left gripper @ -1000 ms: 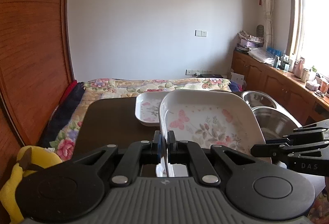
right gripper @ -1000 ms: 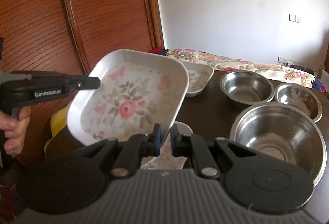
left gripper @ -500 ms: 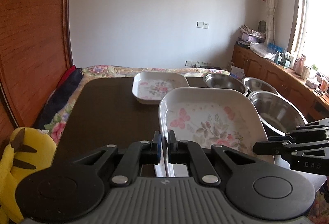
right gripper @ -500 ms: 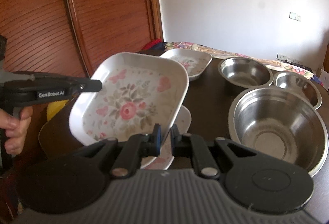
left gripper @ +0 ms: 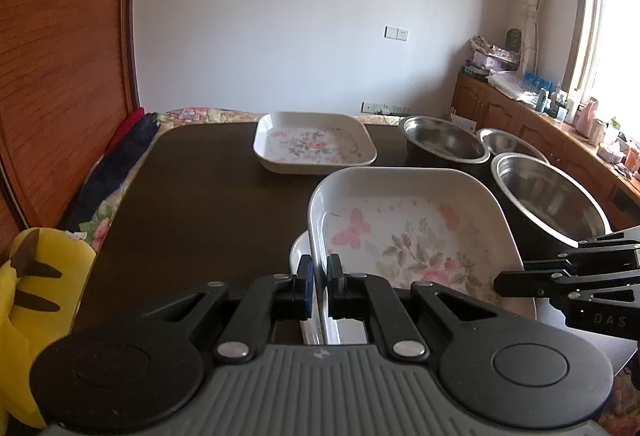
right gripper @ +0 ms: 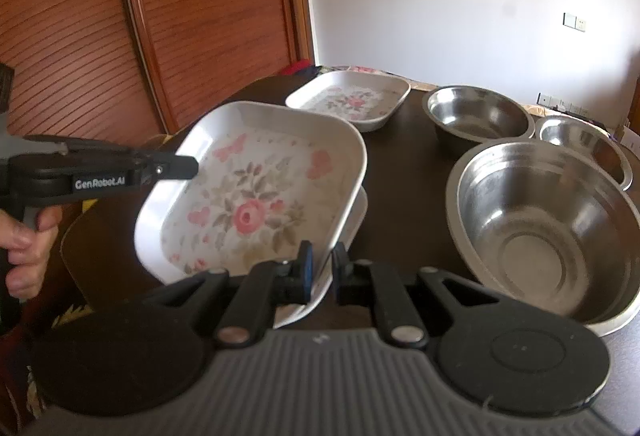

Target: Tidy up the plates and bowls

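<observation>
A white square plate with a rose and butterfly pattern point(left gripper: 408, 232) point(right gripper: 256, 196) hangs just above another white plate point(left gripper: 299, 248) point(right gripper: 358, 214) on the dark table. My left gripper point(left gripper: 318, 272) is shut on its left rim and my right gripper point(right gripper: 320, 264) is shut on its right rim. A second floral plate point(left gripper: 314, 146) point(right gripper: 352, 100) lies further back. Three steel bowls stand to the right: a large one point(right gripper: 548, 232) point(left gripper: 548, 196), a medium one point(right gripper: 478, 114) point(left gripper: 444, 140) and a small one point(right gripper: 580, 140) point(left gripper: 510, 144).
The dark table point(left gripper: 192, 204) has bare surface left of the plates. A yellow plush toy point(left gripper: 28, 276) sits at its left edge. A bed with a floral cover point(left gripper: 192, 114) lies behind, a wooden wall point(right gripper: 180, 16) to the left, cabinets point(left gripper: 520, 108) at the right.
Both grippers have lowered the held plate toward the white plate under it. The views have dropped and moved forward, so the far plate and bowls show more fully.
</observation>
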{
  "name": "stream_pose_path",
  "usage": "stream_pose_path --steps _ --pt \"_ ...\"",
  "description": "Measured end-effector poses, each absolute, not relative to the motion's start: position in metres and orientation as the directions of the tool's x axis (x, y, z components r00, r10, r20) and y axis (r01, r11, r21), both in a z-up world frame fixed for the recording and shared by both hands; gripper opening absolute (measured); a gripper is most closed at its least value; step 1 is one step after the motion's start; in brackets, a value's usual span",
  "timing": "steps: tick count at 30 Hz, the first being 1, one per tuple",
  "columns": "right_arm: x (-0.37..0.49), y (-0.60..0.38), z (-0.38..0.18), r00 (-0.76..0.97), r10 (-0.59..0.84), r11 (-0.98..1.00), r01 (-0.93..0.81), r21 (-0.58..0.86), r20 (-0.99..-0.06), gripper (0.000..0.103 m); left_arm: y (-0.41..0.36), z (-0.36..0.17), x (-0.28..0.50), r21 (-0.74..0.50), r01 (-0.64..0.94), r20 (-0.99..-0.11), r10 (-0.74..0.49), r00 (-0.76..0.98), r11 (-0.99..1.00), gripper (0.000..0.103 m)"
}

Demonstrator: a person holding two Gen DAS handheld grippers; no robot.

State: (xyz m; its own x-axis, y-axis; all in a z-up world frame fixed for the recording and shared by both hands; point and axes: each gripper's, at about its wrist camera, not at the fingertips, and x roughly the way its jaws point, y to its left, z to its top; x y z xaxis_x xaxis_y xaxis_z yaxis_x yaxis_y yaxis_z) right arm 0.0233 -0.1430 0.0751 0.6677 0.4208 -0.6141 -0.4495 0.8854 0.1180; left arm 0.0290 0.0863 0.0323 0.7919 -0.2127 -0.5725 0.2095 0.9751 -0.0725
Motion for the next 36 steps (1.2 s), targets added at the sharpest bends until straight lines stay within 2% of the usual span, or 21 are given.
stream_pose_path --steps 23,31,36 --pt "0.029 -0.133 0.071 0.671 0.403 0.894 -0.435 0.110 -0.623 0.012 0.090 0.011 0.047 -0.085 0.181 -0.599 -0.195 0.776 0.980 0.019" --pt "0.028 -0.131 0.072 0.681 0.394 0.899 -0.424 0.106 -0.617 0.014 0.089 0.010 0.047 -0.077 0.174 -0.591 -0.185 0.785 0.982 0.019" --pt "0.022 -0.132 0.079 0.708 0.404 0.895 -0.438 0.087 -0.579 0.015 0.090 0.018 0.041 -0.077 0.176 -0.565 -0.188 0.803 0.981 0.019"
